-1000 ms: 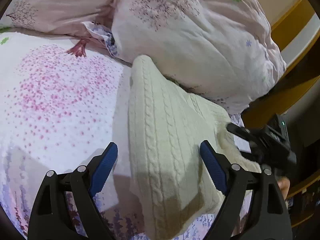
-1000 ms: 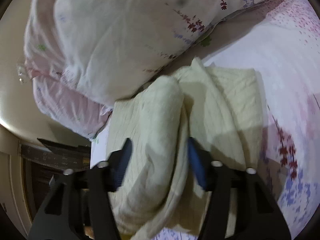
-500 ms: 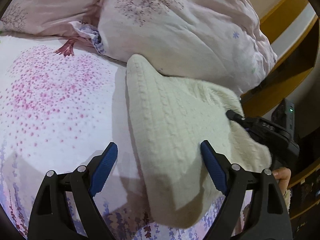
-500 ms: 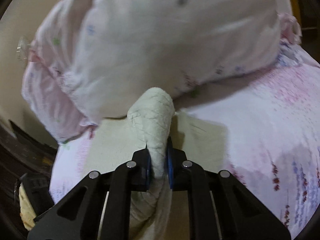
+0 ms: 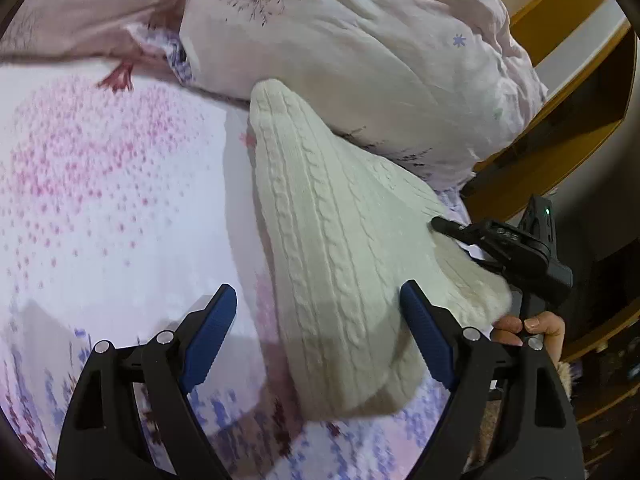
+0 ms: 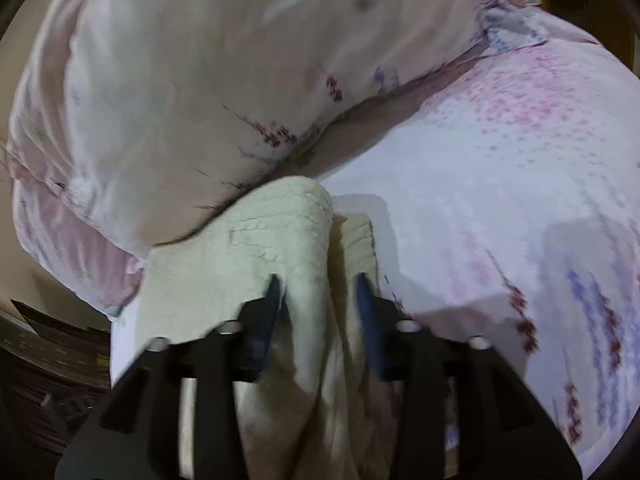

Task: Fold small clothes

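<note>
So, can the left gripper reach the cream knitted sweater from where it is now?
Probably yes. The left gripper is open, the cream knitted sweater lies right ahead between its fingers, and nothing stands between them. The right gripper works at the far edge.

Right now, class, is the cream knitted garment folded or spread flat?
Folded, not flat: the cream knitted garment lies doubled on the bedsheet, and the right wrist view shows one layer draped over another between the right tongs.
</note>
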### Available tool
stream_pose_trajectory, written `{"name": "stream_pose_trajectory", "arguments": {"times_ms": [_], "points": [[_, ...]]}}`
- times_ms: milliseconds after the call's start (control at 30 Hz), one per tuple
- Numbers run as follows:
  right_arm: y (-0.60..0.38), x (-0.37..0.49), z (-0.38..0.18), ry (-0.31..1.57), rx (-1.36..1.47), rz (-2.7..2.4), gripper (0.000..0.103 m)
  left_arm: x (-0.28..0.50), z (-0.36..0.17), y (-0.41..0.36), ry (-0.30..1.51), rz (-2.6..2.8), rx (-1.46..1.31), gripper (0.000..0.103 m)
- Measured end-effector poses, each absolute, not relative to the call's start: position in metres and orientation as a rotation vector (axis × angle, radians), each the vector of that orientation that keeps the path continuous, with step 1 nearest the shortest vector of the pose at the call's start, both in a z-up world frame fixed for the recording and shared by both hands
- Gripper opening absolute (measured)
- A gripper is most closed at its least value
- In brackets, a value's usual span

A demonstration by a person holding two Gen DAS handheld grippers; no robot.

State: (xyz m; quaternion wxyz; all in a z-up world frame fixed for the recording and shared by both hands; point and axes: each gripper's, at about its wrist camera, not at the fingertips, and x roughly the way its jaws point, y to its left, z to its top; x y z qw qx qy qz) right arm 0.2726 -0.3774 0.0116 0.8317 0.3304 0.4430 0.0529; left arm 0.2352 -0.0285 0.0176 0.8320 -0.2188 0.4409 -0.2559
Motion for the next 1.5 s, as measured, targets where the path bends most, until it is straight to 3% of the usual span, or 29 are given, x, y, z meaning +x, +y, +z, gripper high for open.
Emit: {"name": "stream_pose_trajectory", "arguments": {"times_ms": [33, 300, 333, 367, 400, 433, 533, 633, 833, 967, 1033, 1167, 1500], "points": [[-0.379, 0.267, 0.015, 0.930, 0.715, 0.130, 0.058, 0.233, 0.016, -0.027, 0.949, -0.559, -0.491, 0.084], [-0.366, 0.221, 0.032, 0.956, 0.671, 0.245, 0.060, 0.213, 0.011, -0.028, 0.982, -0.572, -0.531, 0.077], [-0.364, 0.218, 0.031, 0.965, 0.659, 0.244, 0.055, 0.211, 0.011, -0.029, 0.980, -0.568, -0.530, 0.073], [-0.361, 0.215, 0.028, 0.980, 0.640, 0.241, 0.039, 0.209, 0.010, -0.028, 0.978, -0.568, -0.529, 0.071], [-0.359, 0.212, 0.026, 0.991, 0.621, 0.239, 0.024, 0.208, 0.009, -0.028, 0.980, -0.569, -0.528, 0.064], [-0.361, 0.209, 0.024, 0.998, 0.613, 0.239, 0.017, 0.207, 0.009, -0.030, 0.983, -0.577, -0.525, 0.052], [-0.364, 0.192, 0.037, 0.915, 0.592, 0.258, 0.015, 0.202, 0.010, -0.034, 0.974, -0.567, -0.467, 0.043], [-0.367, 0.179, 0.041, 0.876, 0.565, 0.239, 0.014, 0.202, 0.008, -0.031, 0.976, -0.568, -0.468, 0.040], [-0.384, 0.180, 0.001, 0.967, 0.620, 0.171, 0.015, 0.200, 0.002, -0.038, 0.980, -0.560, -0.419, 0.044], [-0.392, 0.182, 0.013, 0.963, 0.654, 0.183, 0.051, 0.204, 0.006, -0.031, 1.003, -0.575, -0.471, 0.055], [-0.401, 0.187, 0.022, 0.922, 0.705, 0.199, 0.057, 0.209, 0.012, -0.022, 0.987, -0.561, -0.507, 0.071], [-0.408, 0.221, 0.029, 0.908, 0.747, 0.188, 0.058, 0.233, 0.016, -0.016, 0.995, -0.524, -0.554, 0.079], [-0.396, 0.295, 0.012, 0.994, 0.735, 0.170, 0.054, 0.298, 0.015, -0.039, 1.040, -0.491, -0.538, 0.083]]}}
